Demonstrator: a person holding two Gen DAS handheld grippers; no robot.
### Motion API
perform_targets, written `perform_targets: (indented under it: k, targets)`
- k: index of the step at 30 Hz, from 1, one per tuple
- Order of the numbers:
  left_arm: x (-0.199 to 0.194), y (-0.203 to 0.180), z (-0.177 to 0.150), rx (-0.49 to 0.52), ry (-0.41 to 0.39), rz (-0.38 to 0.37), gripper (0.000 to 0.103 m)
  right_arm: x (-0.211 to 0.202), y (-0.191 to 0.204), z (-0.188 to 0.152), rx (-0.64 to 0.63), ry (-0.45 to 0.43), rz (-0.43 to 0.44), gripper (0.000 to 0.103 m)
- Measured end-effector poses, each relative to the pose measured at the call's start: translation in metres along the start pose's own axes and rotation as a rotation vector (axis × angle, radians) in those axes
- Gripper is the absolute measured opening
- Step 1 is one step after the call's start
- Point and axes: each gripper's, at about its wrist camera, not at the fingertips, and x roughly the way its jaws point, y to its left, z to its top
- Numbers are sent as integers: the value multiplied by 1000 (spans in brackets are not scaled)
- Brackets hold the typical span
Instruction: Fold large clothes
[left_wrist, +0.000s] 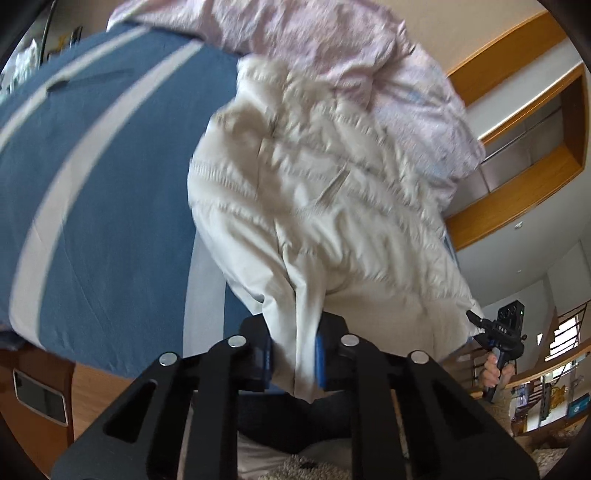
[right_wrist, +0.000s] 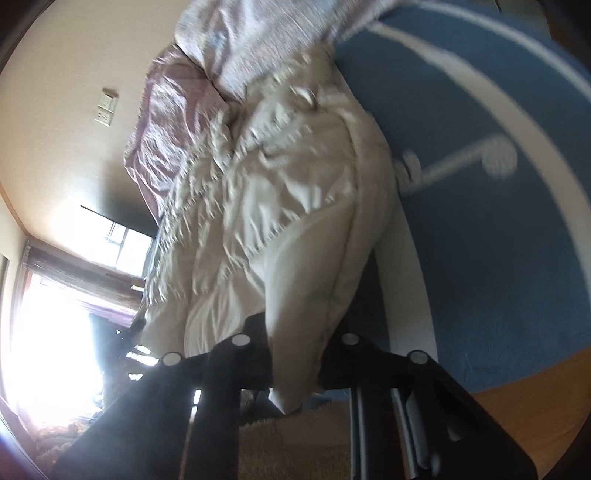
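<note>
A large cream-white padded jacket (left_wrist: 314, 184) lies crumpled on a blue bed cover with white stripes (left_wrist: 92, 184). My left gripper (left_wrist: 295, 354) is shut on a corner of the jacket, and the cloth hangs down between its blue pads. In the same view the other gripper (left_wrist: 476, 321), held by a hand, pinches the jacket's far edge at the right. In the right wrist view the same cream jacket (right_wrist: 280, 221) runs up the frame. My right gripper (right_wrist: 295, 358) is shut on its near edge, with a fold of cloth bunched between the black fingers.
A pink-lilac quilt (left_wrist: 332, 48) is heaped behind the jacket on the bed (right_wrist: 498, 240). A phone (left_wrist: 40, 397) lies on the wooden bed frame at lower left. Wooden shelving (left_wrist: 524, 147) is at the right, a bright window (right_wrist: 55, 314) at the left. Beige fleece (right_wrist: 295, 443) lies below the fingers.
</note>
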Motion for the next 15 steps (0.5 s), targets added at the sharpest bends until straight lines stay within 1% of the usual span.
perform_targets:
  k: [5, 8, 11, 15]
  targets:
    - [-22, -13, 27, 26, -107, -11, 13, -21, 31, 18, -54, -169, 21, 14]
    - [-30, -19, 39, 26, -151, -25, 13, -28, 45, 30, -87, -246, 31, 14]
    - [-37, -25, 55, 25, -196, -42, 13, -30, 59, 44, -109, -304, 28, 13]
    - [-44, -38, 80, 56, -257, -48, 13, -33, 77, 68, -127, -384, 23, 14]
